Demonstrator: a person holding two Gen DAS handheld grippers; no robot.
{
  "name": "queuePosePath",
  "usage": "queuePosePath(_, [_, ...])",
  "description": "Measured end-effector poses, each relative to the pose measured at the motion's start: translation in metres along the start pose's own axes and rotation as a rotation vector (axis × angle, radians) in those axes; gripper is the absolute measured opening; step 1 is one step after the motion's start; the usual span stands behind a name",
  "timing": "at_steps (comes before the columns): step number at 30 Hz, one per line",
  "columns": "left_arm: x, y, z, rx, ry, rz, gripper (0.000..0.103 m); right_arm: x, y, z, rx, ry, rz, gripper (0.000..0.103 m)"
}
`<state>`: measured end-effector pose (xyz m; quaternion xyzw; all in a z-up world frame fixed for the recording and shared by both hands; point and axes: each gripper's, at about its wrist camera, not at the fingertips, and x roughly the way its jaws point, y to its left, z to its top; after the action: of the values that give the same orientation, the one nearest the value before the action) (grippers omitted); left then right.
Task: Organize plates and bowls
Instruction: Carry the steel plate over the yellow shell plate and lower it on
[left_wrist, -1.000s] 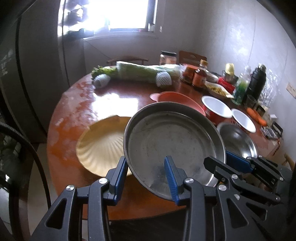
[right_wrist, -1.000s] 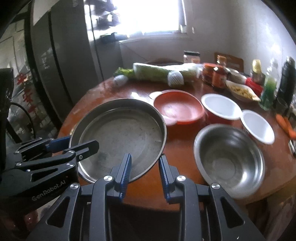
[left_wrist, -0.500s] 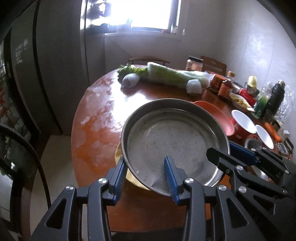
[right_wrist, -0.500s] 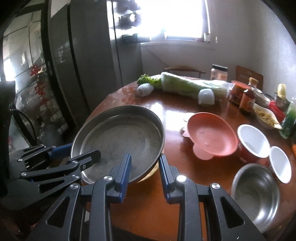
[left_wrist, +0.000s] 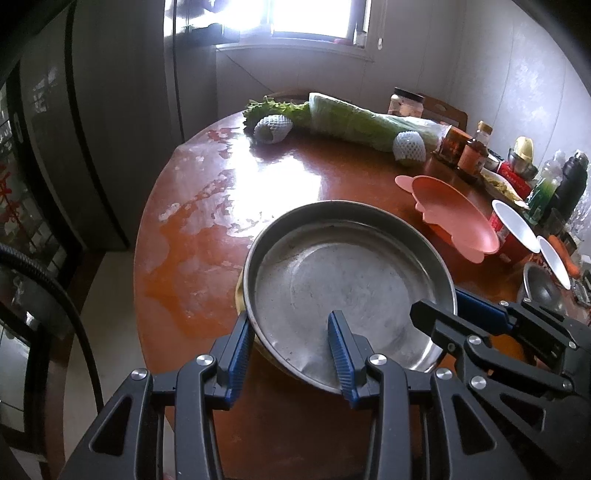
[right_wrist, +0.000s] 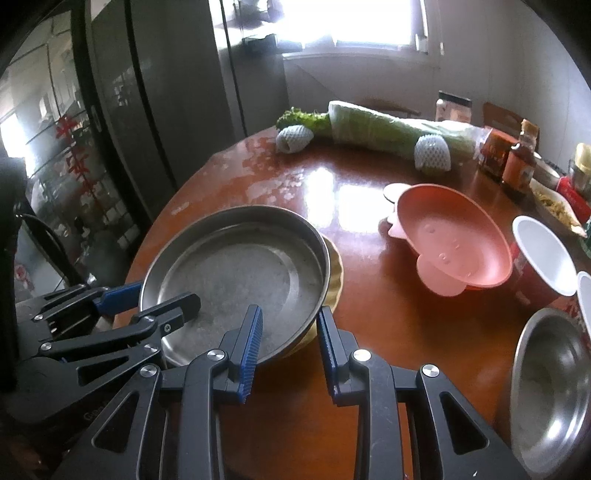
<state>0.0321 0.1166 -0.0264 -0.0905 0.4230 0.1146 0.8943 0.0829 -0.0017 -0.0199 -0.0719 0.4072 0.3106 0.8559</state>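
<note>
Since a second ago the steel pan is sitting further toward the near left edge of the round table, now almost fully covering the yellow scalloped plate; only a sliver of yellow is showing at the pan's right rim in the right wrist view and at its left rim in the left wrist view. Whether the pan is resting on the plate or hanging just above it, I cannot tell.

The left gripper is straddling the pan's near rim, one blue pad outside the wall and one inside over the floor, jaws spread wide with a visible gap on both sides, so it is gripping nothing. The right gripper is standing likewise across the near right rim, fingers parted and holding nothing.

The deciding relation: the pan lies straight ahead of both sets of fingers, its rim running crosswise between the pads. Both grippers are about equally near, on opposite sides of the near arc.

Judgement: the stacking step looks nearly finished; backing straight out along the finger axis would clear the rim without nudging the stack.

The pink dish, steel bowl and white bowls are waiting toward the right edge.
</note>
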Motion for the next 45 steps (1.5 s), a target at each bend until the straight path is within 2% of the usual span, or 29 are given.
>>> queuePosePath(16, [0.012, 0.012, 0.002, -0.01, 0.023, 0.018, 0.041, 0.012, -0.002, 0.002, 0.004, 0.008, -0.005, 0.031])
queuePosePath(24, [0.016, 0.014, 0.002, -0.016, 0.029, 0.014, 0.048, 0.013, -0.003, 0.004, 0.011, 0.005, -0.014, 0.032])
queuePosePath(37, [0.025, 0.003, 0.003, -0.014, 0.042, -0.047, 0.051, 0.014, -0.016, 0.005, 0.036, 0.003, -0.047, 0.035])
queuePosePath(45, [0.026, -0.006, 0.004, 0.005, 0.04, -0.056, 0.051, 0.011, -0.03, 0.005, 0.084, 0.0, -0.042, 0.037])
